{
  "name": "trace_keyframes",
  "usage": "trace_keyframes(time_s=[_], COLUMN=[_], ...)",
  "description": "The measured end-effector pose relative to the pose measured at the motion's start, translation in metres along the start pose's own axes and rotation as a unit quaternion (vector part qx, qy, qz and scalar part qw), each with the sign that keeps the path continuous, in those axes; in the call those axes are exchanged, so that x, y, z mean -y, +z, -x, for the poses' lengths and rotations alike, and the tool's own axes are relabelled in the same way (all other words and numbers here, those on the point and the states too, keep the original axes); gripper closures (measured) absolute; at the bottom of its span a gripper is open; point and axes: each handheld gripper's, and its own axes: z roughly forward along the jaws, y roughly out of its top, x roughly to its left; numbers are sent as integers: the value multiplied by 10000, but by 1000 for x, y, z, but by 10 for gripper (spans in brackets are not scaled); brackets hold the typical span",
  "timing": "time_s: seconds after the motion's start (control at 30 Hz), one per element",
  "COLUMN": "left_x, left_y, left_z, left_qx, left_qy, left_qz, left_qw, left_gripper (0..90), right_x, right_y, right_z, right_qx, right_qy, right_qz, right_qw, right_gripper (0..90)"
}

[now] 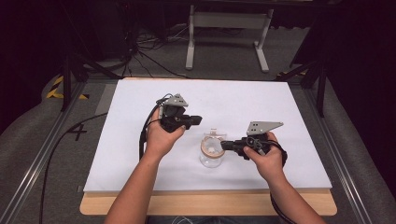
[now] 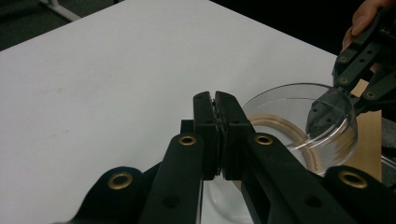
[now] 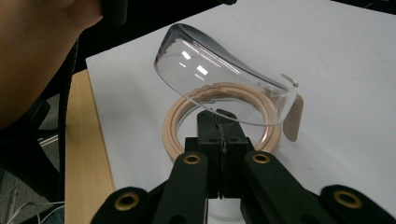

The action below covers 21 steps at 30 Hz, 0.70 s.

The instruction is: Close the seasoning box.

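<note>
Clear glossy lid [image 3: 224,88] over a matt beige ring [image 3: 175,126] — matt white table sheet [image 1: 233,100], wooden edge.

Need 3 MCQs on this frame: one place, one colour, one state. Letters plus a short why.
1. Where is the glass jar?
A. between the two hands
B. at the table's far left corner
C. on the floor

2. What colour is the jar's sealing ring?
A. blue
B. beige
C. green

3. How is the clear lid?
A. flat on the table
B. shut on the jar
C. tilted open above the ring

Answers:
1 A, the high view shows it between the hands.
2 B, the right gripper view shows a beige ring.
3 C, the lid stands raised over the ring, the right gripper at its edge.
</note>
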Motion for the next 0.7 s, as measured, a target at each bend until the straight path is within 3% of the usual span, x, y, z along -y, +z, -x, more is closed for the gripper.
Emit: trace_keyframes(time_s=[0.3, 0.4, 0.7], left_x=[0, 0, 3], left_y=[-15, -23, -34], left_z=[-1, -1, 0], left_qx=[-70, -108, -61], left_qy=[13, 109, 102], left_qz=[-309, -569, -1067], left_qw=[9995, 9983, 9942], left_gripper=[855, 850, 835], right_x=[-1, -2, -4], right_y=[-3, -4, -3], right_z=[-4, -5, -7], right_qx=[-77, -97, -199], right_qy=[-43, -56, -36], right_qz=[-59, -79, -252], right_qw=[9999, 9999, 9995], right_gripper=[900, 900, 900])
